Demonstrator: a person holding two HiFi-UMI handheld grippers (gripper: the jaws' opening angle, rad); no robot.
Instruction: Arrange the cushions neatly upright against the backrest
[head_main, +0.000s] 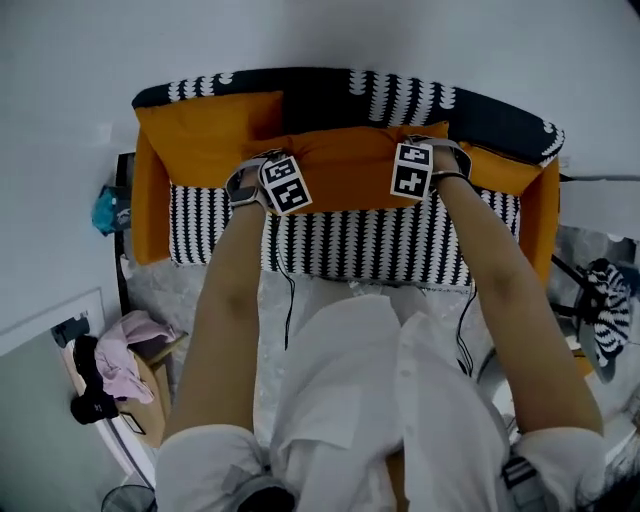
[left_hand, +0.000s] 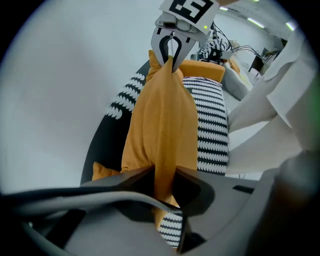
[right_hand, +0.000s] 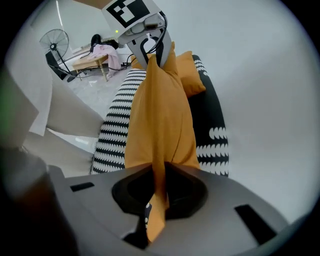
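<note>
**A:** How far along is the arranging?

**B:** Partway, I'd judge. One plump orange fabric cushion (head_main: 210, 130) stands against the black backrest with white scallop print (head_main: 400, 95) at the sofa's left end and looks placed. A second orange fabric cushion (head_main: 350, 165) is held between the two grippers. It hangs in front of the middle of the backrest, above the black-and-white striped seat (head_main: 380, 240). Whether its lower edge touches the seat, I can't tell. An orange shape (head_main: 495, 168) at the right end may be a third cushion, sitting lower.

**A:** And the grip?

**B:** The left gripper (left_hand: 164, 185) has its jaws nearly together, pinching a thin fold of fabric at one end of the second cushion. The right gripper (right_hand: 159, 187) is clamped the same way on the opposite end. Each gripper view looks along the cushion to the other gripper.

**A:** The arms?

**B:** The left forearm (head_main: 225, 300) and the right forearm (head_main: 500, 290) both reach forward from the body, roughly side by side. The grippers are about level and turned inward to face each other.

**A:** What's left?

**B:** Probably to lean the second cushion on the backrest, let go, then deal with the right end.
</note>
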